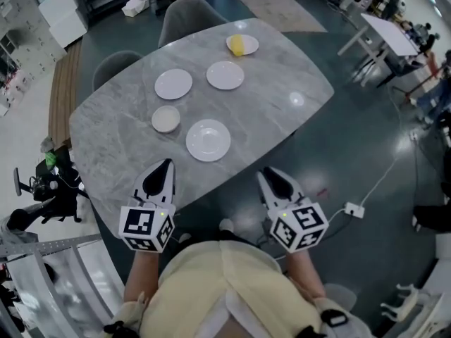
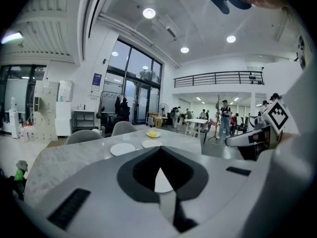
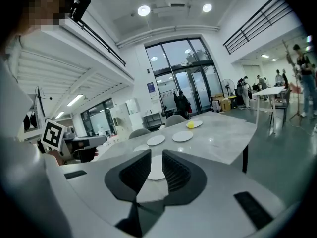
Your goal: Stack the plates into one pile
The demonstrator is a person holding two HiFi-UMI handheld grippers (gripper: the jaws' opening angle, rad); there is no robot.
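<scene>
Marble table (image 1: 296,83), nearest plate (image 1: 208,140) ahead between left gripper (image 1: 167,163), right gripper (image 1: 263,175)

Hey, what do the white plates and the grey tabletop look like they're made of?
The white round plates look like glazed ceramic: smooth, evenly white, slightly glossy; melamine can't be ruled out. The grey veined tabletop looks like polished marble or a stone-look slab: pale veins and a bright light reflection on it.

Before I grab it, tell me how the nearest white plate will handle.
The nearest white plate looks rigid and glossy, probably ceramic: likely slippery and breakable. Lying flat on the smooth table, it would probably slide when pushed, not tip.
</scene>
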